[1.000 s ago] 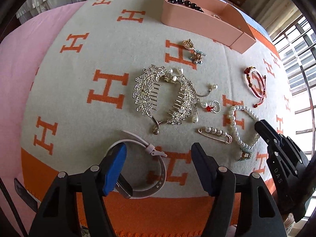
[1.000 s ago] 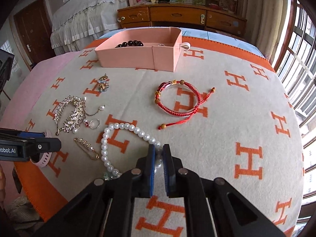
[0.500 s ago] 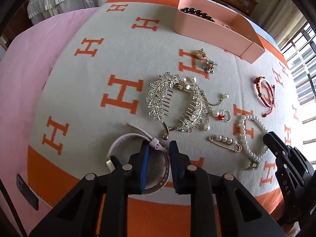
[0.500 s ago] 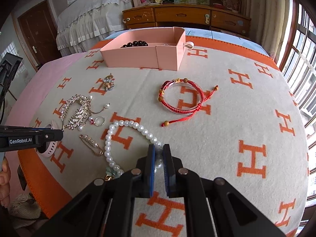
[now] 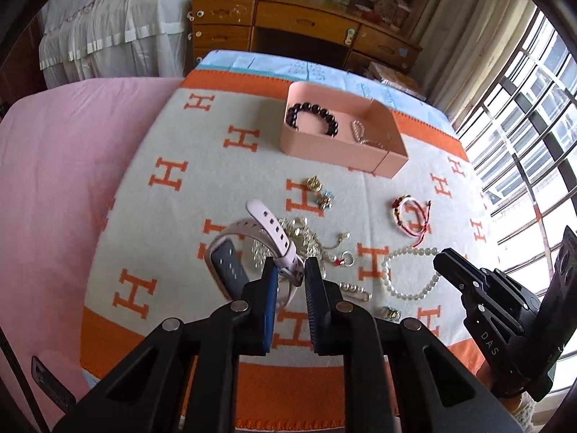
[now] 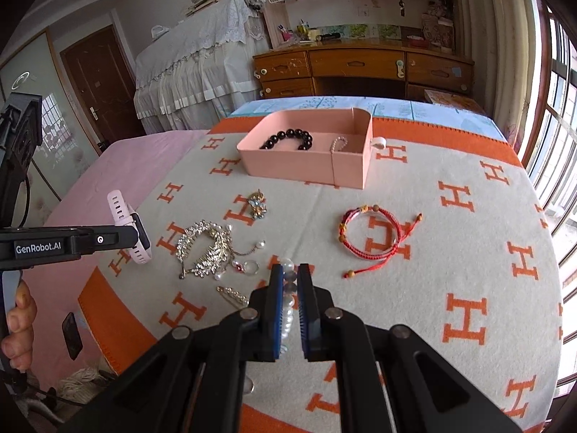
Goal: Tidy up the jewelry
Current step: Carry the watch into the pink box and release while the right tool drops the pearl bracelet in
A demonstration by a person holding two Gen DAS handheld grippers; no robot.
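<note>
Blanket [image 5: 180, 216]: left tongs [image 5: 291, 270] pinching watch [image 5: 252, 249], angled down.

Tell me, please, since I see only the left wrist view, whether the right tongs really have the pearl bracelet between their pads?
Observer: Yes. In the right wrist view the right tongs are shut on the pearl bracelet, with pearls pinched between the pads.
Operator: Thank you. My left tongs grip the pink watch. Is anything hidden behind the pink box?
Observer: A small white loop sticks out from the far right end of the pink box.
</note>
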